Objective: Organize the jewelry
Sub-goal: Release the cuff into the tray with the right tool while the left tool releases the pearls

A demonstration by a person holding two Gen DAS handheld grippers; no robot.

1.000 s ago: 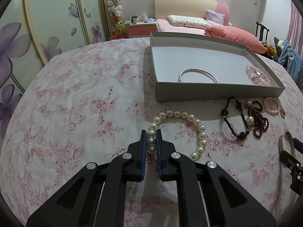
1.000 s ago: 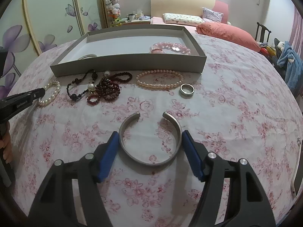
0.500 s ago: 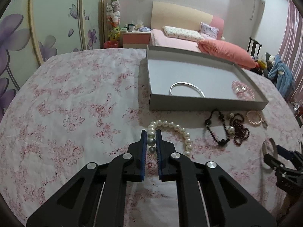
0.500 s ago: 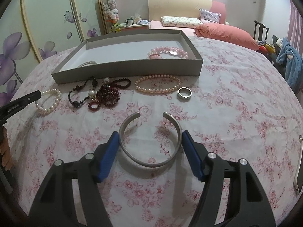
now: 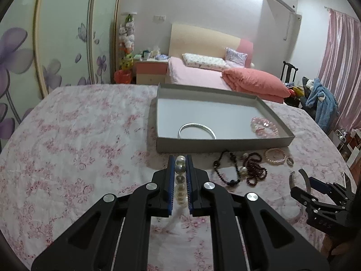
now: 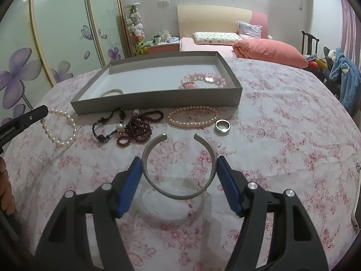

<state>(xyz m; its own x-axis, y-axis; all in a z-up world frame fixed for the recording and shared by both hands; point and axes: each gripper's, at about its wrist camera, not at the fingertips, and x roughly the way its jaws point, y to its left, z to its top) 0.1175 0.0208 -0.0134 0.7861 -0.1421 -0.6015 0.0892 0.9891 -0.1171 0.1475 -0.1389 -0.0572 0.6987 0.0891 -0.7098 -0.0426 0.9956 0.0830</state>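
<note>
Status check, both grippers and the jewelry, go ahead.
Left gripper shut on pearl bracelet. Right gripper holds silver cuff. Gray tray ahead, path open.

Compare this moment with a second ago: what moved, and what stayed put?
The left gripper, its jaws shut on the white pearl bracelet, has raised it off the cloth toward the gray tray. The right gripper stays around the silver cuff, jaws at its sides. Other jewelry is unmoved.
</note>
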